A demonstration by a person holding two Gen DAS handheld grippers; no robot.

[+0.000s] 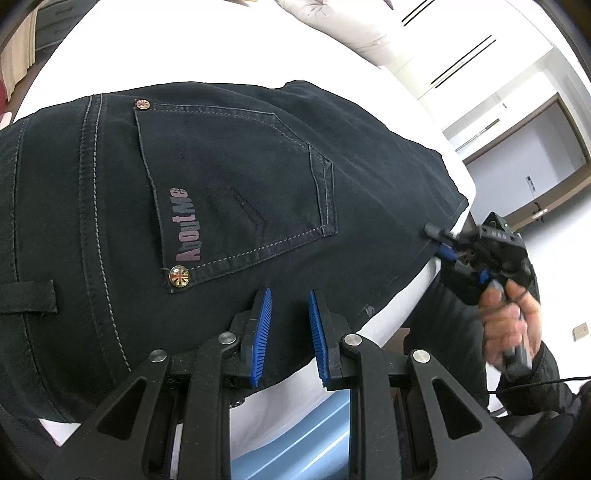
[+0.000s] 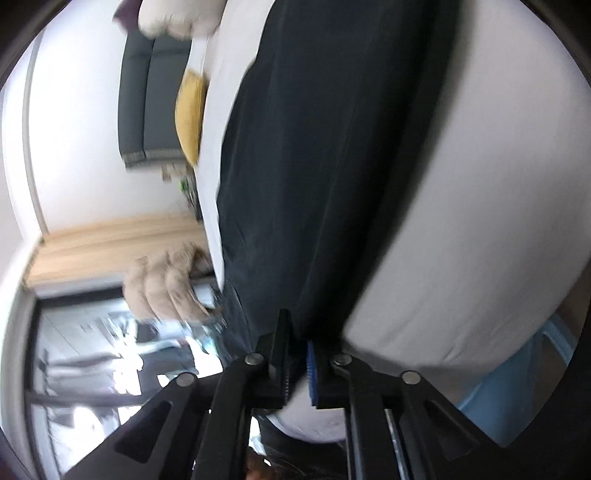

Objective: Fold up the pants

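Observation:
Dark navy pants (image 1: 240, 184) lie flat on a white bed (image 1: 207, 44), back pocket with a pink logo facing up. My left gripper (image 1: 290, 299) is open, its blue pads (image 1: 260, 328) hovering over the near edge of the pants. My right gripper (image 1: 441, 245) sits at the right edge of the pants, its fingers pinching the fabric. In the right wrist view the right gripper (image 2: 297, 363) is shut on the dark pants (image 2: 325, 155), which stretch away across the bed (image 2: 480, 221). That view is blurred.
A beige pillow (image 1: 340, 18) lies at the far side of the bed. A light blue bed frame (image 1: 295, 435) shows below the mattress. The person's hand (image 2: 166, 288), a grey sofa (image 2: 151, 99) and a yellow cushion (image 2: 190, 118) show in the right wrist view.

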